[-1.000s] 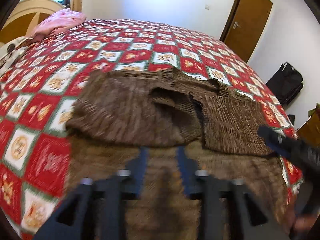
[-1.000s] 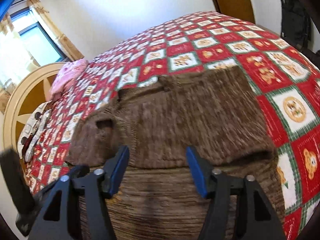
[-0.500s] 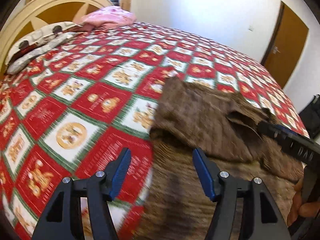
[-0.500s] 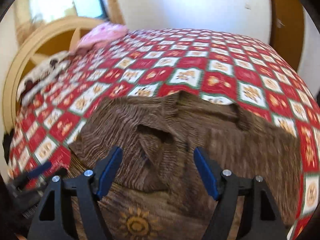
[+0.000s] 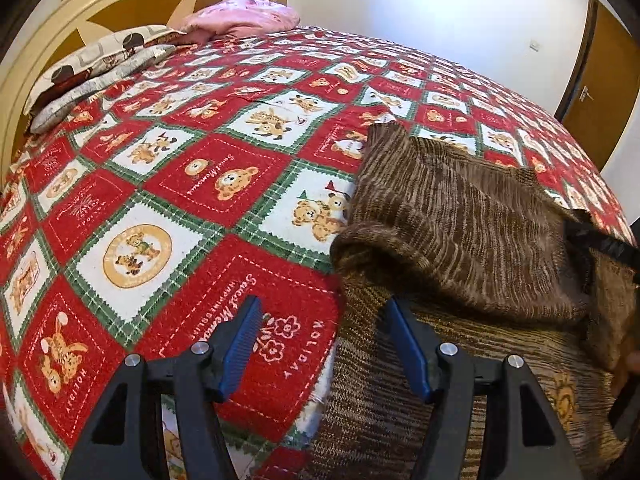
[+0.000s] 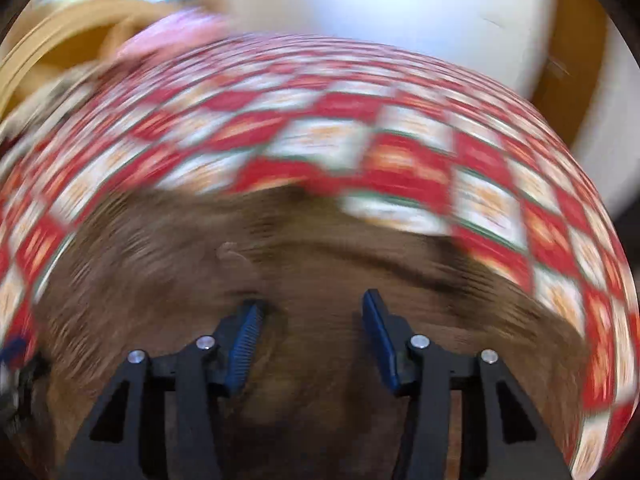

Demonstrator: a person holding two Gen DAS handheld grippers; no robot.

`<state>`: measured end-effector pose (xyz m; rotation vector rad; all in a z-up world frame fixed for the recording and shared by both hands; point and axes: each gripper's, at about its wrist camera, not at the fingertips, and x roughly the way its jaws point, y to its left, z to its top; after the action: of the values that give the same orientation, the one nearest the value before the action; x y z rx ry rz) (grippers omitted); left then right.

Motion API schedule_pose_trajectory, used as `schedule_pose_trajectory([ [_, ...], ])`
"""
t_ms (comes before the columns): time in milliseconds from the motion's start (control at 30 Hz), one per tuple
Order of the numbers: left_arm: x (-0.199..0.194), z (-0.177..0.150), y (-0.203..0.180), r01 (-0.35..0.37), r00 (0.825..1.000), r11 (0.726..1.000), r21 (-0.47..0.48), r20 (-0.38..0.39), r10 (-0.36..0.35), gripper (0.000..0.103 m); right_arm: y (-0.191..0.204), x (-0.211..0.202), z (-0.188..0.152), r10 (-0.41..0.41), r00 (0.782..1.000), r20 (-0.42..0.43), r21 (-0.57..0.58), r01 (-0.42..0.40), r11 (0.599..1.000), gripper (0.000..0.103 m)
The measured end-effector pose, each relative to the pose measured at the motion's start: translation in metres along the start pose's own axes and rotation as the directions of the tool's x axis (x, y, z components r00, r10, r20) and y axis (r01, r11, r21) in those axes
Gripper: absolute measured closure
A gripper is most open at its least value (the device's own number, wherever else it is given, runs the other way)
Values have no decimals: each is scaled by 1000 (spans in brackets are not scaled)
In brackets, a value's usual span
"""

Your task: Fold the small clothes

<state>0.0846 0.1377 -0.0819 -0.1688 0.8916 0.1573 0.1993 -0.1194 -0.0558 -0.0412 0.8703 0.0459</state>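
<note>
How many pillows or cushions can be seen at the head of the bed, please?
3: a pink pillow at the headboard, a patterned brown-and-cream one in front of it to the left, and a grey one beneath that. More may be hidden.

Left tool [image 5: 322, 346] w/ blue pads spread wide, empty, over left edge of brown striped knit sweater [image 5: 460, 220] on red-and-white teddy-bear patchwork bedspread [image 5: 180, 184]; sleeve folded across.

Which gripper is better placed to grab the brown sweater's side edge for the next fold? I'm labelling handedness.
Left, probably. The left gripper is open right at the brown sweater edge on the quilt. The right gripper, also open, hovers over mid-fabric in a blurred view.
</note>
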Motion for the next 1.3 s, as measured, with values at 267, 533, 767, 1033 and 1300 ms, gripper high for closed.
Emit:
schedule_pose_trajectory([
  [267, 2, -1, -3, -18, 999, 1000, 17, 34, 17, 35, -29, -28, -23, 129, 990, 49, 179, -136, 974, 49],
  [533, 2, 1, -1, -10, 1000, 1000, 13, 20, 10, 35, 15, -51, -54, 228, 974, 4, 83, -227, 970, 52],
  [767, -31, 11, 33, -29, 998, 1000, -8, 52, 29, 35, 31, -38, -64, 204, 977, -65, 20, -203, 979, 66],
  [1033, -95, -5, 86, 59, 982, 994, 97, 171, -75, 35, -21, -173, -89, 206, 963, 174, 87, -224, 971, 48],
  [1300, -136, -48, 101, 178, 972, 959, 222, 112, -206, 35, -72, -284, -161, 83, 970, 228, 132, -115, 985, 44],
])
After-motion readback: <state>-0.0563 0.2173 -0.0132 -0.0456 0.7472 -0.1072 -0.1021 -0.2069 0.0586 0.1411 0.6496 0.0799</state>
